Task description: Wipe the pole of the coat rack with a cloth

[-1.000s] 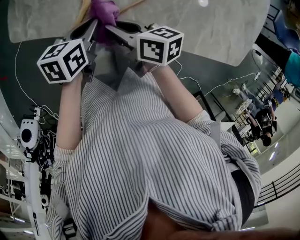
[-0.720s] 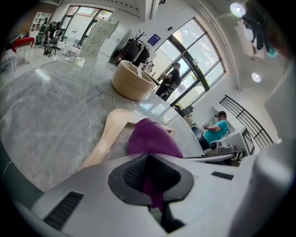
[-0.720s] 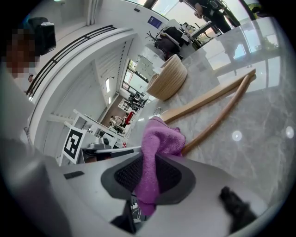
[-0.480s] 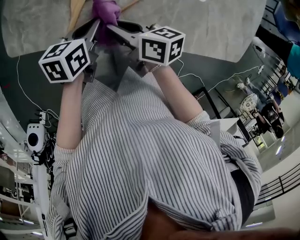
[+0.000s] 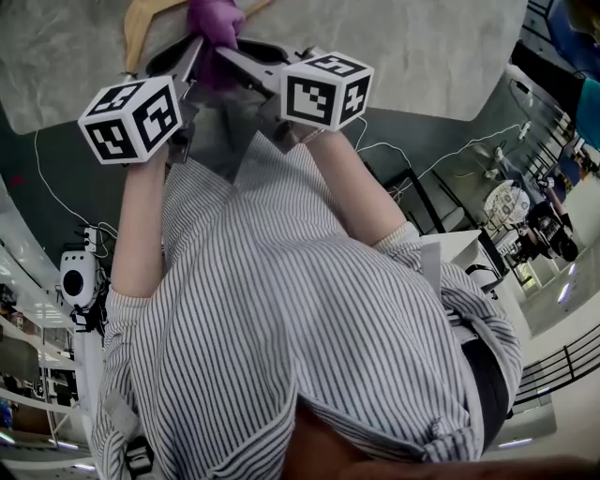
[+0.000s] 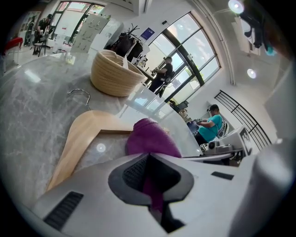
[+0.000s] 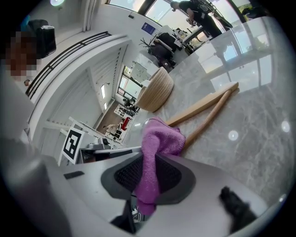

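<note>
Head view: where is the purple cloth (image 5: 214,21)?

At the far top edge, over the near part of the marble table (image 5: 422,56). The tips of both grippers meet on it, the left gripper (image 6: 150,173) from the left and the right gripper (image 7: 147,178) from the right.

How do the jaws stand?

In the left gripper view the jaws are nearly together, with a thin strip of the cloth pinched in the narrow gap. In the right gripper view they are clamped the same way on a wider fold.

Which way does the cloth run?

In each gripper view its long axis follows the jaws, from near to far. A narrow tail lies between the pads and a bunched lump sits just past the tips.

What lies beside it?

A wooden hanger (image 6: 81,134) lies flat on the table. Its metal hook (image 6: 78,93) points far, toward a woven basket (image 6: 113,74). The bunch of cloth is at the hanger's middle, but I cannot tell whether they touch. In the right gripper view the hanger's two wooden bars run from the cloth off to the far right.

And nearer?

The marker cubes (image 5: 129,119) and the person's striped shirt (image 5: 300,328).
</note>
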Tool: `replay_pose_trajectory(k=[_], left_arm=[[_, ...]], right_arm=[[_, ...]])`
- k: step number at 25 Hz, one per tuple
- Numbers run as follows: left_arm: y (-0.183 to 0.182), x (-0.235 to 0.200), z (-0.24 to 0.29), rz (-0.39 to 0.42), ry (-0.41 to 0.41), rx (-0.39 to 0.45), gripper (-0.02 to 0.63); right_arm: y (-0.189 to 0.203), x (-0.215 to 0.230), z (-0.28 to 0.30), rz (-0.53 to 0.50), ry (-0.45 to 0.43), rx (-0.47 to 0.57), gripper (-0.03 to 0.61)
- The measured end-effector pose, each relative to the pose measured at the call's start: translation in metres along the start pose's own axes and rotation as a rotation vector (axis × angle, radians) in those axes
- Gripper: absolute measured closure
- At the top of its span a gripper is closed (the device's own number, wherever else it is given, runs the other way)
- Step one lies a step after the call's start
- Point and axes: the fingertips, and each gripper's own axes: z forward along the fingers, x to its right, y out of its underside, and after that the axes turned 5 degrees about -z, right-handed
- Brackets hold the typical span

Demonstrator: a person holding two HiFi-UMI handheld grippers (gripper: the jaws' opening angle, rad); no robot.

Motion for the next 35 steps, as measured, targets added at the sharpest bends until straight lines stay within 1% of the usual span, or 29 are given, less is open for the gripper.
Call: replay_pose_trajectory(k=[9,23,35], left_arm=[[-0.008,0.015,0.025,0.036,0.026,-0.029,0.595],[-0.011,0.034,0.052,0.053,0.048,-0.063,0.595],[-0.024,0.054,0.078,0.071,0.069,-0.078,0.595]], right_arm=[[-0.010,0.024,-0.015,0.016,0.031,0.031,0.500],[-0.025,0.053,-0.038,0.040,0.063,0.070,0.500],[-0.042,0.077,-0.055,0.065,0.084,0.100,0.500]])
